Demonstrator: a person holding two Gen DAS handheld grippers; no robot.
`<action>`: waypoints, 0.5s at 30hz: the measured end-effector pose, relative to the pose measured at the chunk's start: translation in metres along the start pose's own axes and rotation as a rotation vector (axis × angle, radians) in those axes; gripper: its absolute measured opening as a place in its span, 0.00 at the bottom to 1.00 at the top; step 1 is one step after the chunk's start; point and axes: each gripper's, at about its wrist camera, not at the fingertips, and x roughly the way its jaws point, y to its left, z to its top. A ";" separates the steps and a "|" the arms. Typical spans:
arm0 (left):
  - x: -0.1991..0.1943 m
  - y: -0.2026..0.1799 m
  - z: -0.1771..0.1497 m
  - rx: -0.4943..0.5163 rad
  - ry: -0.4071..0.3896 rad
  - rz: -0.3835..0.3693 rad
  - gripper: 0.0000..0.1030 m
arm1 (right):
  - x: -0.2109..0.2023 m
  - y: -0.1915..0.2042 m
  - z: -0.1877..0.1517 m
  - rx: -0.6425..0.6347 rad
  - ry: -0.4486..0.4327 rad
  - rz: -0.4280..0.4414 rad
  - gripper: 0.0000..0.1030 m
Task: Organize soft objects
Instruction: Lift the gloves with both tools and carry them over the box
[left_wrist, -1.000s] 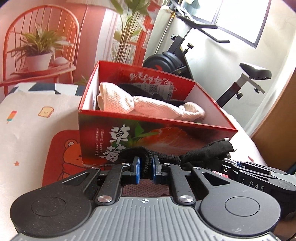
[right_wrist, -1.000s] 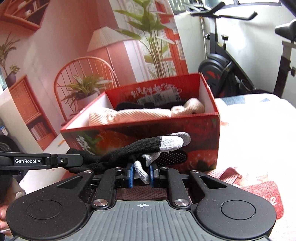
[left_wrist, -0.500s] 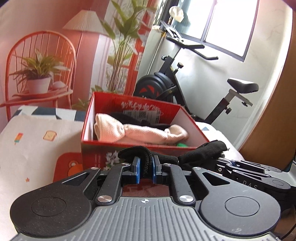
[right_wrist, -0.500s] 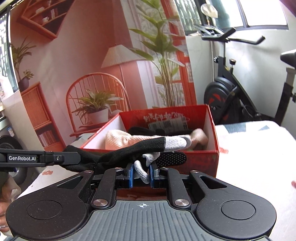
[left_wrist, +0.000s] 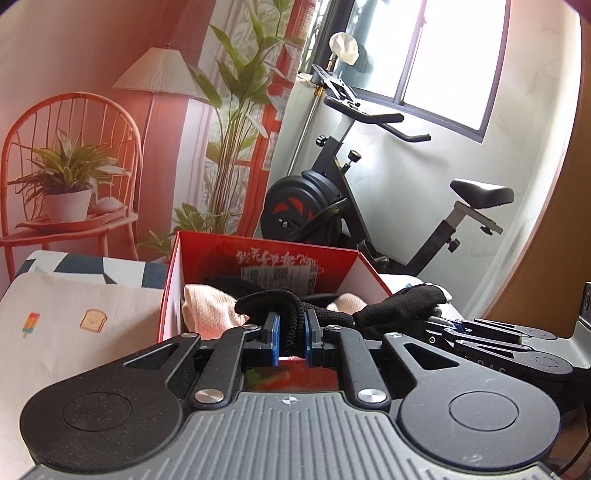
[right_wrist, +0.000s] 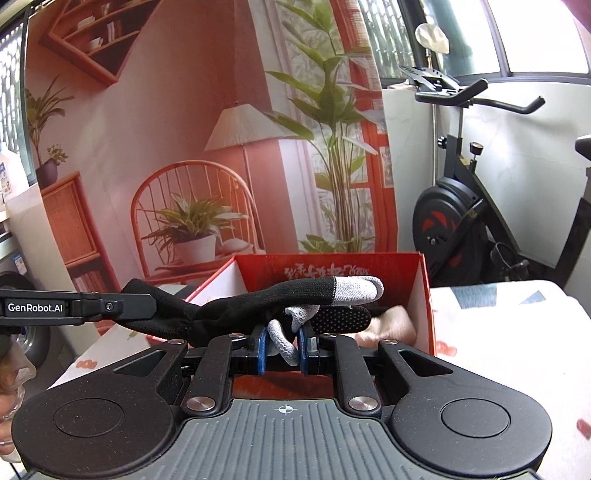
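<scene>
Pinching opposite ends of one black glove (right_wrist: 236, 306), both grippers are nearly closed on fabric: the left gripper (left_wrist: 291, 334) has the cuff bunched between its blue pads, and the right gripper (right_wrist: 282, 341) grips a grey fingertip, with the other grey-tipped fingers sticking out past it toward the box (left_wrist: 258, 254). The glove hangs stretched between the two tools, clear of the table.

Over the last second the pair has risen. The box front, which filled the lower half of both views, has dropped so that only its rim and interior show, and the glove now sits at or above rim height. I judge that the lift is done and the carry over the near wall comes next, then release inside.

Inside the box a pink cloth (left_wrist: 210, 306) and something dark already lie along the floor, so the free space looks greater toward the right wall. The near rim is just ahead of the pads and is the edge most likely to snag the drooping glove. To the left, the printed tablecloth (left_wrist: 74, 325) is open; to the right, the other tool crowds the left gripper.
</scene>
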 end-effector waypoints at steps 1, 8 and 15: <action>0.003 0.000 0.002 0.003 0.000 0.000 0.13 | 0.004 -0.001 0.003 -0.002 0.001 -0.002 0.14; 0.021 0.003 0.012 0.017 0.009 0.003 0.13 | 0.028 -0.011 0.016 -0.015 0.013 -0.010 0.14; 0.042 0.010 0.023 -0.004 0.022 0.005 0.13 | 0.053 -0.024 0.030 -0.026 0.016 -0.019 0.14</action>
